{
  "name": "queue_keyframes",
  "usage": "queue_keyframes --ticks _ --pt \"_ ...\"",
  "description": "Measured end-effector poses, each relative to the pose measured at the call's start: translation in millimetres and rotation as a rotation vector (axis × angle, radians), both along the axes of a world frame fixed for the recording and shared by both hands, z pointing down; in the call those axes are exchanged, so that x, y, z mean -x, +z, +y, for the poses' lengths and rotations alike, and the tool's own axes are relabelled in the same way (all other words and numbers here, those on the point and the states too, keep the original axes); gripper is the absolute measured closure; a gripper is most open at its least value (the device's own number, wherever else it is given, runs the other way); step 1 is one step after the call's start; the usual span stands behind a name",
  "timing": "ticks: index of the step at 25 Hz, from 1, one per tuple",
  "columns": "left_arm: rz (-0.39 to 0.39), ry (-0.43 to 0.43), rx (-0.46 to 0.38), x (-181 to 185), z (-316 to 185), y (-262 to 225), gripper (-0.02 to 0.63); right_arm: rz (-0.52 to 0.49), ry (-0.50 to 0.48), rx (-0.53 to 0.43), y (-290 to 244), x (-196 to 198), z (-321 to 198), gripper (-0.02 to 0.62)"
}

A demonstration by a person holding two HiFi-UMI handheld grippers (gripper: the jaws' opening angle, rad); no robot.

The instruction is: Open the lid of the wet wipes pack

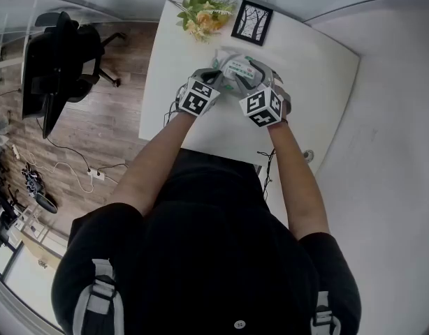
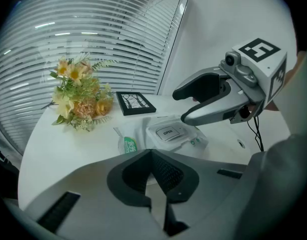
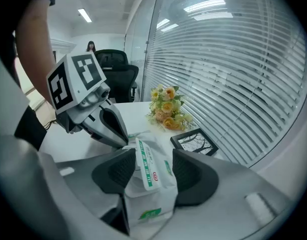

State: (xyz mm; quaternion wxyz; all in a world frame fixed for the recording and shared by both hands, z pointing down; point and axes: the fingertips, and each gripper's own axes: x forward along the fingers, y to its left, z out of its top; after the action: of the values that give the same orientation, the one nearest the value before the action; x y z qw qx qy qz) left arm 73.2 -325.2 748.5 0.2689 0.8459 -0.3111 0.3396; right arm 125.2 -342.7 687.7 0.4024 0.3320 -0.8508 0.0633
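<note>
the wet wipes pack (image 1: 237, 72) lies on the white table (image 1: 319, 68) between the two tools, its lid (image 2: 168, 132) flat and shut. the left gripper (image 2: 151, 153) has its jaws closed together, tips at the pack's near edge; whether any film is nipped there is not visible. the right gripper (image 3: 152, 156) has its jaws wide apart astride the pack's other end, apparently not squeezing. the pack looks light, soft and crinkly, likely to slide or buckle, so one end wants pinning while the stiffer plastic lid is caught by its front lip. the lid reads "open"; green print and a red round mark on the wrapper are too small to read
</note>
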Motion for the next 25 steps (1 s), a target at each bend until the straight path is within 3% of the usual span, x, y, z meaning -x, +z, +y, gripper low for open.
queue_keyframes --ticks 5,14,18,25 --pt "0.007 -0.003 -0.006 -1.2 -0.9 1.1 0.603 0.003 0.052 -0.041 -1.7 -11.7 -18.2 0.382" --pt "0.004 -0.018 0.012 0.1 -0.2 -2.6 0.603 0.035 0.124 -0.017 20.7 -37.7 -48.0 0.388" --pt "0.024 -0.026 0.025 2.4 2.2 -5.3 0.603 0.043 0.132 0.004 31.0 -44.1 -53.8 0.388" --pt "0.109 -0.022 -0.045 14.0 5.4 -48.0 0.603 0.013 0.162 0.006 18.7 -43.9 -46.7 0.383"
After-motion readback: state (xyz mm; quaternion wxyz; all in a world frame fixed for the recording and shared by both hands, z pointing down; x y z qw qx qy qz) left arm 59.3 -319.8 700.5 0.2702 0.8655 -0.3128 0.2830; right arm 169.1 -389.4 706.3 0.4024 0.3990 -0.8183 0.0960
